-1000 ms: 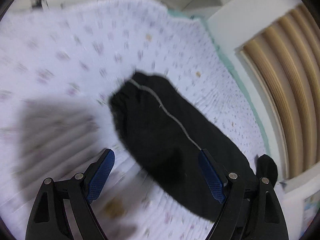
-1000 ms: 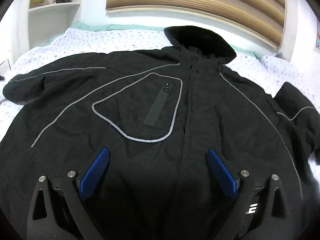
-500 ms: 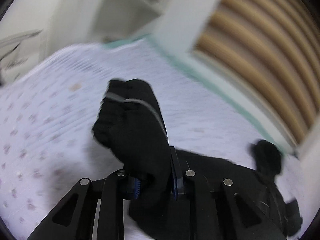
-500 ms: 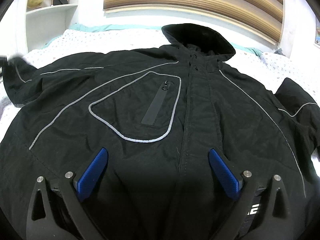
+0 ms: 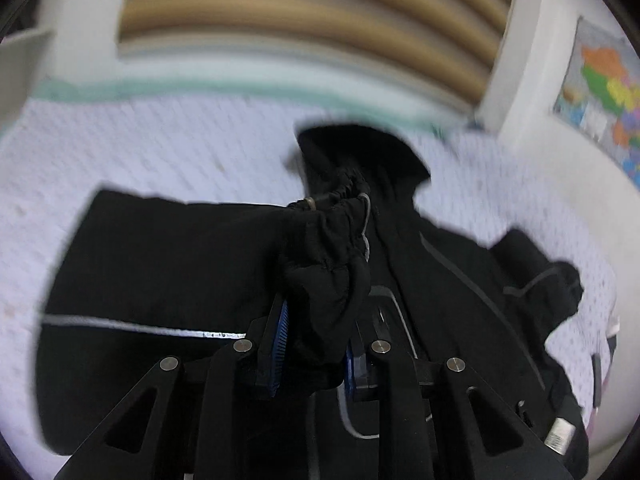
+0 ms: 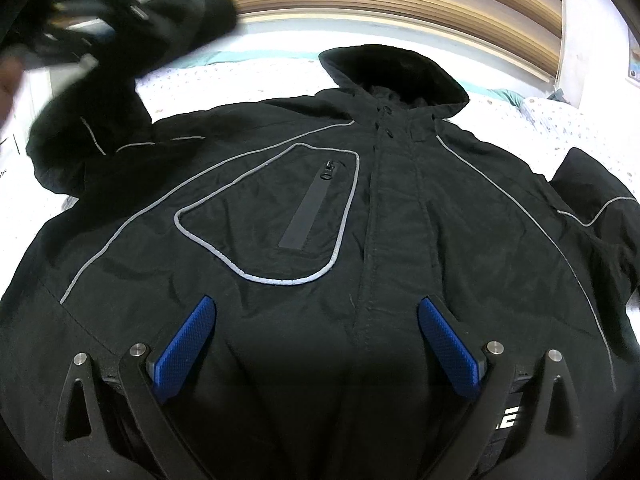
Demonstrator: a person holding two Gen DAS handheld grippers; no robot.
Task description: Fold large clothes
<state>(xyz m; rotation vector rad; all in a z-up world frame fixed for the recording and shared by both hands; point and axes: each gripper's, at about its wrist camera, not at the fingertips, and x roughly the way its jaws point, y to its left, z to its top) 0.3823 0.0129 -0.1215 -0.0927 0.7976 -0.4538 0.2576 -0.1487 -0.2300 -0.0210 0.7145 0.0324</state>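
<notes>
Now left tongs [image 5: 316, 344] clamp the jacket's sleeve cuff [image 5: 332, 240]; right tongs [image 6: 316, 344] gape wide.

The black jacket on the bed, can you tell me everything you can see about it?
The black jacket lies front-up on the white dotted bedspread, hood toward the headboard. It looks like thin, wrinkly padded cloth with grey piping, a zipped chest pocket and a snap placket down the middle. One sleeve is lifted, its gathered cuff pinched in the left hand-held gripper and carried over the chest. The other sleeve rests on the bed. The right hand-held gripper hovers open over the lower front.
</notes>
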